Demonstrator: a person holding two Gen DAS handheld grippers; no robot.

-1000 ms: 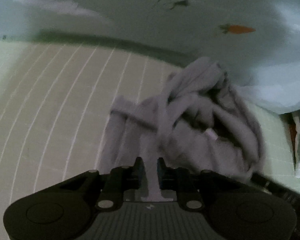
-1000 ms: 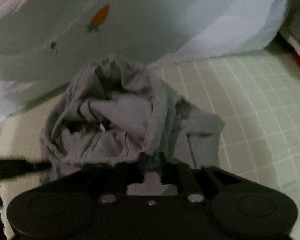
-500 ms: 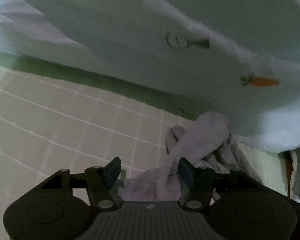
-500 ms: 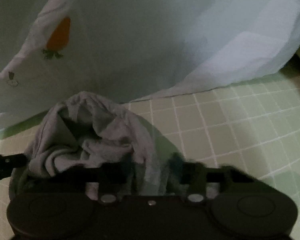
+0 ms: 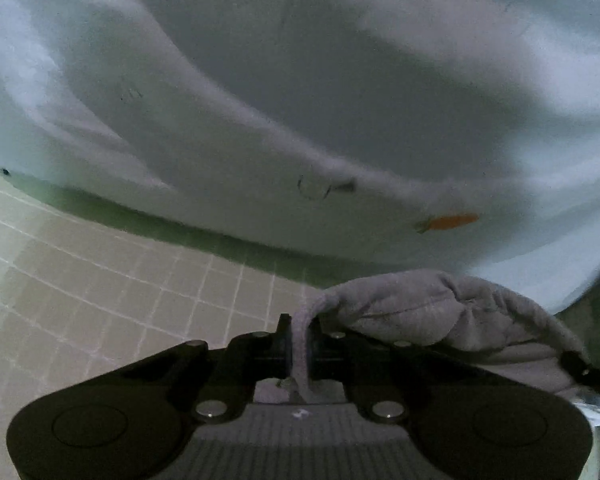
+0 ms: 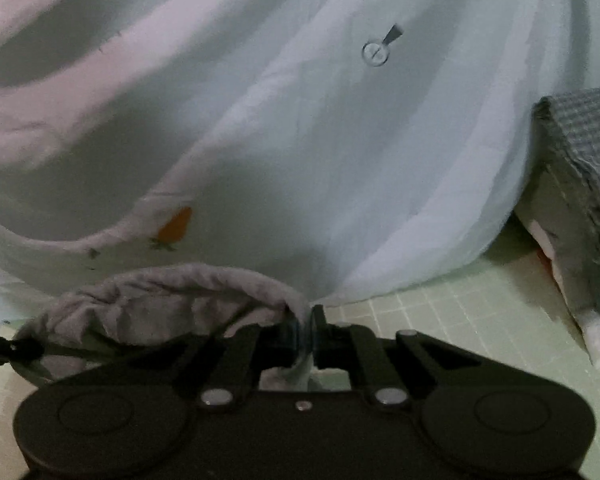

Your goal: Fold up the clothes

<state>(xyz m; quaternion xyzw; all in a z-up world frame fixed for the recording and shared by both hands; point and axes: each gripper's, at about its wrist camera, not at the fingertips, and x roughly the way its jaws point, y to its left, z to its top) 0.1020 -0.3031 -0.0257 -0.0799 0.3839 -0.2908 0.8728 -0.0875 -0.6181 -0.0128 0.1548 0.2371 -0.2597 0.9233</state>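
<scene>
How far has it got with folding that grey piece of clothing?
Barely started. Done: both tools have a grip, the left tool and the right tool each pinching an edge of the grey garment. In hand: the cloth hangs bunched and wrinkled between them, in front of the pale carrot-print sheet. Left: spreading it flat on the green checked mat and making every fold; no neat crease shows yet.

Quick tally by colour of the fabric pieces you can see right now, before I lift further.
Grey garment, pinched by both the left gripper and the right gripper: 1
Pale blue sheet with carrot print: 1
Grey checked cloth, at the right edge: 1
Light green grid-lined cover underneath: 1
Total: 4
</scene>
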